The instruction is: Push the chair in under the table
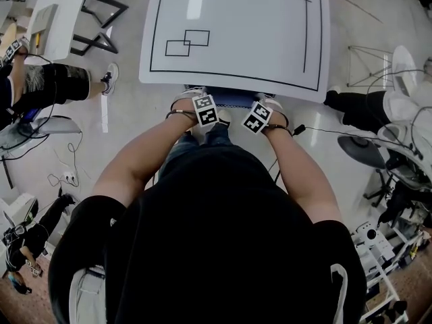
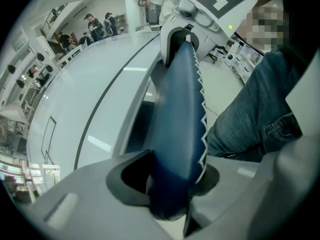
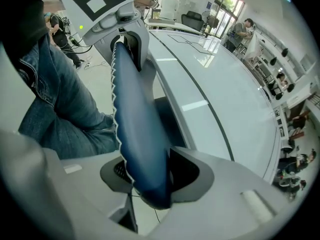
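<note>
Chair [image 1: 233, 100] sits with its seat hidden beneath the table [image 1: 236, 25]. Only the blue backrest [image 2: 180, 109] shows, just beside the near edge. Left gripper [image 2: 170, 184] and right gripper [image 3: 150, 176] each straddle the backrest top, jaws narrow, pads seemingly on the cushion, though we can't read how firmly.

Risks we note:
- a light pinch sliding off the rounded padding
- uneven pushing skewing the chair
- backrest knocking the table edge

Both forearms [image 1: 138, 157] are reaching forward side by side, the left gripper [image 2: 170, 204] and right gripper [image 3: 147, 189] pointing steeply down, jaws apparently pressing on the chair back [image 2: 180, 114] between them.
</note>
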Available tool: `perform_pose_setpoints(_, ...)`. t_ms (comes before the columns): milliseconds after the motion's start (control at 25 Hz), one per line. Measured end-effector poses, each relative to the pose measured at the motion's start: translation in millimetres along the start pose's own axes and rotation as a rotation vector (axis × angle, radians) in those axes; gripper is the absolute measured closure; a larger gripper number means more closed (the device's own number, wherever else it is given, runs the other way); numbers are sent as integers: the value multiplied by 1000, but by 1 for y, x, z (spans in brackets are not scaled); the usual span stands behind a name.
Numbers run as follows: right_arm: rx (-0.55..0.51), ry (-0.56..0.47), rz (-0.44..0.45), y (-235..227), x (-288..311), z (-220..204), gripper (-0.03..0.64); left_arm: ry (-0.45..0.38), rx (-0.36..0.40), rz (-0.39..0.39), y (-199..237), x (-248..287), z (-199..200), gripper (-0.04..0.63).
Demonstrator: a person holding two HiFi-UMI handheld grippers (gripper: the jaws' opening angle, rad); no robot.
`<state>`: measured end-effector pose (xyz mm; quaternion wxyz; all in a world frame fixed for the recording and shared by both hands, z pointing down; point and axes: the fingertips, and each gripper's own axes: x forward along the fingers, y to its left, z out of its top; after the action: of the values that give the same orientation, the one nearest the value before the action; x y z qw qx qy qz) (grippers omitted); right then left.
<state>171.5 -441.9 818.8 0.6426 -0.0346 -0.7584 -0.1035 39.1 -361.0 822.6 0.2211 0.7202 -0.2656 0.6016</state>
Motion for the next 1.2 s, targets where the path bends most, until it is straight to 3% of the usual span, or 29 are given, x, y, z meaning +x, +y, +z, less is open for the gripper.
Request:
perform_pose_setpoints(440, 65, -8, -52, 0, -24, -6, 433, -29, 17, 16, -1, -20, -7, 336)
perform_pose_setpoints(880, 184, -35, -148, 3, -69, -8, 460, -101, -16, 16, -5, -53, -18, 339)
perform_pose_setpoints(1200, 357, -102, -239, 14, -117, -14, 482, -283, -144, -19, -8, -101, -12, 347)
